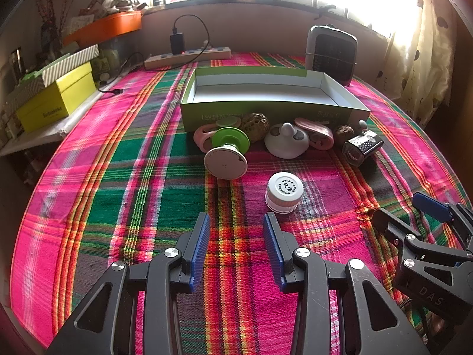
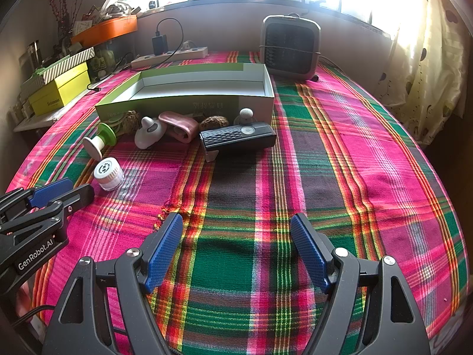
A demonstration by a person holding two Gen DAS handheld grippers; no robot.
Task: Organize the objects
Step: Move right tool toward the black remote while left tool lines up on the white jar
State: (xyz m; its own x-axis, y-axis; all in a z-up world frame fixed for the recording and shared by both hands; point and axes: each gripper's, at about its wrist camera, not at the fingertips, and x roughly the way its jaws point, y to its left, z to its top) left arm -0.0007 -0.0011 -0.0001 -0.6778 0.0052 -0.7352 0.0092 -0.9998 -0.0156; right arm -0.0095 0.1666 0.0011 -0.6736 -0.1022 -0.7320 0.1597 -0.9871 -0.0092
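An open green-and-white box (image 1: pixel 266 112) (image 2: pixel 183 103) lies on the plaid cloth. In front of it lie a green-and-white spool (image 1: pixel 226 155) (image 2: pixel 99 142), a white jar (image 1: pixel 284 192) (image 2: pixel 108 174), a white knobbed piece (image 1: pixel 286 140) (image 2: pixel 149 131), a pink piece (image 1: pixel 316 131) (image 2: pixel 179 125), brown nut-like lumps (image 1: pixel 254 122) (image 2: pixel 214 122) and a black device (image 1: pixel 362 146) (image 2: pixel 238 139). My left gripper (image 1: pixel 236 222) (image 2: pixel 62 189) is open and empty, just short of the jar. My right gripper (image 2: pixel 236 222) (image 1: pixel 405 210) is open and empty, well short of the black device.
A small heater (image 1: pixel 331 53) (image 2: pixel 289 48) stands behind the box at the right. A power strip with a charger (image 1: pixel 189 54) (image 2: pixel 168 51) lies at the back. Yellow and striped boxes (image 1: pixel 56 100) (image 2: pixel 59 85) stand at the left edge. A curtain (image 2: pixel 425 68) hangs at the right.
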